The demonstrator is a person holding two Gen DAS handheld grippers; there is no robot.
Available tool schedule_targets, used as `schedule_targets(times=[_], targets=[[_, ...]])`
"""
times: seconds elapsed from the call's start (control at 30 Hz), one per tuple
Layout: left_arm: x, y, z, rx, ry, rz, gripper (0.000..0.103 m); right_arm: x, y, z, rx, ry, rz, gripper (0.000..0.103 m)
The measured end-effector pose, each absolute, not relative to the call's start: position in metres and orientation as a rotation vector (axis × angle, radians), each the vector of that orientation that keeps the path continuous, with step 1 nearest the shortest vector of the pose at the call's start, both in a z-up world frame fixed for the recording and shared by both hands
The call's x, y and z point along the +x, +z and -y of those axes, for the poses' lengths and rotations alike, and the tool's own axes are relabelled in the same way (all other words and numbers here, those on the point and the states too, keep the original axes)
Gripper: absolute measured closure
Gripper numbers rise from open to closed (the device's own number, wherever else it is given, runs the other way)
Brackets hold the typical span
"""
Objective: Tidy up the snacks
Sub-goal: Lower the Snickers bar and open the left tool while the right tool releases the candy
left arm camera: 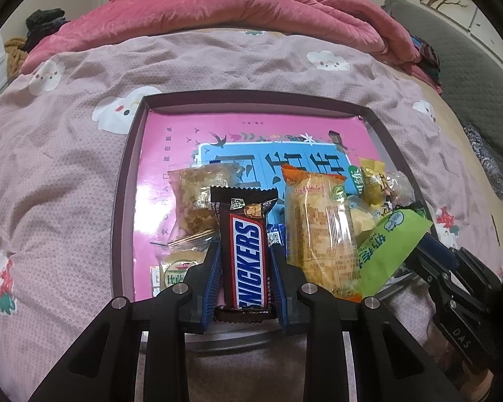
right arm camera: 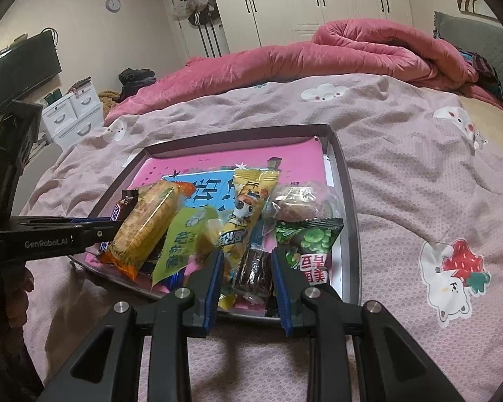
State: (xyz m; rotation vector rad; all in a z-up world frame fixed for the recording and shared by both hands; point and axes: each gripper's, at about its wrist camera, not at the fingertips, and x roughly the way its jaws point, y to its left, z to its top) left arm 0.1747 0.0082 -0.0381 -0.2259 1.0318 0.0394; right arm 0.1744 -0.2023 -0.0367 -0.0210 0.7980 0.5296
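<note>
Left wrist view: my left gripper (left arm camera: 244, 251) clamps the Snickers bar (left arm camera: 246, 261) lengthwise, low over the tray (left arm camera: 124, 201), ready for sorting | right gripper (right arm camera: 248, 268) straddles a dark wrapped snack (right arm camera: 255, 271) among the piled packets; pad contact unclear.

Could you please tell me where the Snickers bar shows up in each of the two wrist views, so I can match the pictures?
Left wrist view: the Snickers bar stands bottom centre, clamped between the left gripper's blue pads, label facing the camera.
Right wrist view: only its end shows at mid left, behind the orange-ended cracker pack.
Shared landmark: the orange-ended cracker pack, lying beside the bar in both views.
</note>
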Motion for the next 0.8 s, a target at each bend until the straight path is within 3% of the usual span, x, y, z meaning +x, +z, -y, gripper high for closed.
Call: schedule_targets(times=[0.2,0.33,0.8], targets=[[0.177,-0.035,-0.01,-0.225,0.037,-1.023,0.072,0.169,-0.035,0.205,-0.013,0.534,-0.799,0.074],[0.176,-0.034,-0.009,-0.226,0.031,-1.021,0.058,0.166,-0.034,0.203,-0.019,0.535,-0.8,0.074],[0.168,-0.016,-0.01,-0.221,0.04,-0.978,0.046,0.159,-0.031,0.201,-0.032,0.529,-0.79,0.074]])
